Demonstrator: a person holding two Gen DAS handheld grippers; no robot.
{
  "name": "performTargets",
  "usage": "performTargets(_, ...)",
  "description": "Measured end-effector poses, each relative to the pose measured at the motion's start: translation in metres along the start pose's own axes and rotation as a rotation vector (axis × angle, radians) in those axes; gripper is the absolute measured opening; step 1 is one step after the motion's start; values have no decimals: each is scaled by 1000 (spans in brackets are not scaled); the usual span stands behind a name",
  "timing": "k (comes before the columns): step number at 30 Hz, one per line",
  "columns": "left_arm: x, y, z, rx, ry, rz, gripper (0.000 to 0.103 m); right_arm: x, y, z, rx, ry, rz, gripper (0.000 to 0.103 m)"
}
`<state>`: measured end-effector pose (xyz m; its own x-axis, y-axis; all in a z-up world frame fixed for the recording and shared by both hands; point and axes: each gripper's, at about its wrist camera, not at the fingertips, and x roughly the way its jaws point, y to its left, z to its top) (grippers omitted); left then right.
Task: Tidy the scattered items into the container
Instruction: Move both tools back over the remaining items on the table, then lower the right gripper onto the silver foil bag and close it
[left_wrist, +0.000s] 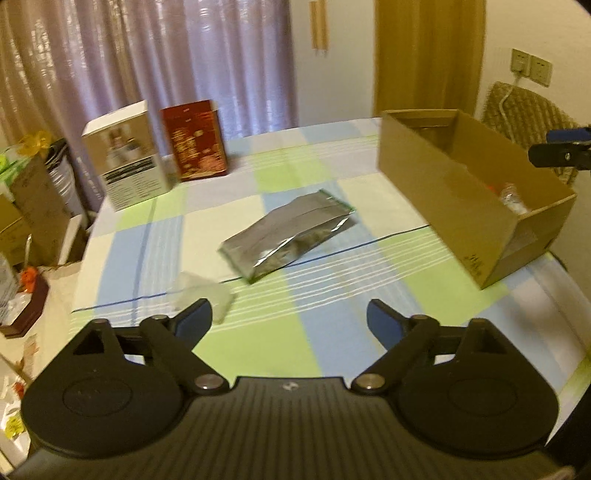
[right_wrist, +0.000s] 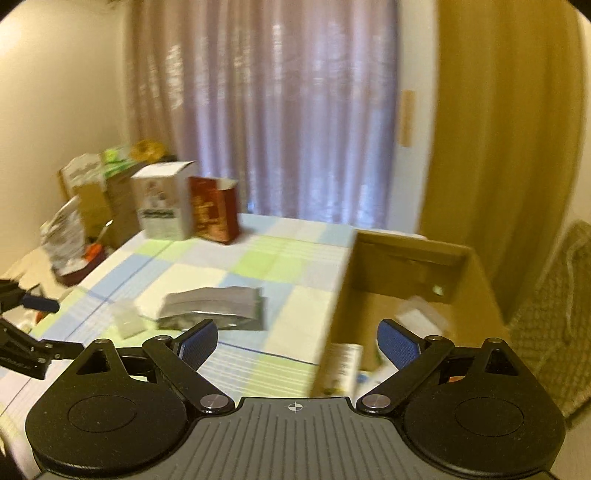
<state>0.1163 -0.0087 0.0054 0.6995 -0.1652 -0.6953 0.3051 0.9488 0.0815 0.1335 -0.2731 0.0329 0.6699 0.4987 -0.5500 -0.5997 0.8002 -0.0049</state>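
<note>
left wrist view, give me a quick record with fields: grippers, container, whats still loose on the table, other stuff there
left gripper: open, empty, above the table's near edge
right gripper: open, empty, beside the container's near end
container: open brown cardboard box, table's right side, some items already inside
loose items: flat silver foil pouch mid-table; small crumpled clear plastic bag nearer the left gripper
surface: checked blue, green and white tablecloth
other: upright white carton and dark red carton at the far left

A white carton (left_wrist: 125, 162) and a red carton (left_wrist: 195, 138) stand upright, side by side, at the far edge of the checked worktop (left_wrist: 258, 332), before lilac curtains (left_wrist: 166, 55).
</note>
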Motion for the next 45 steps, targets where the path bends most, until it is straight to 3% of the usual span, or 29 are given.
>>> performTargets(5, 1, 27, -13, -15, 8, 42, 98, 30, 38, 12, -106, 45, 66, 98)
performTargets(15, 35, 64, -18, -104, 15, 57, 102, 105, 89, 19, -389, 168, 166, 98)
performTargets(24, 84, 77, -17, -116, 30, 58, 102, 198, 106, 28, -606, 268, 267, 98)
performTargets(29, 105, 83, -19, -121, 34, 91, 102, 252, 115, 26, -770, 313, 321, 98)
performTargets(36, 127, 88, -18, -134, 75, 66, 102, 303, 126, 16, -1016, 355, 416, 98)
performTargets(40, 147, 95, -10, -169, 99, 36, 102, 329, 128, 19, -1056, 401, 456, 98)
performTargets(45, 157, 100, -7, -144, 105, 25, 102, 350, 128, 22, -1075, 467, 489, 98)
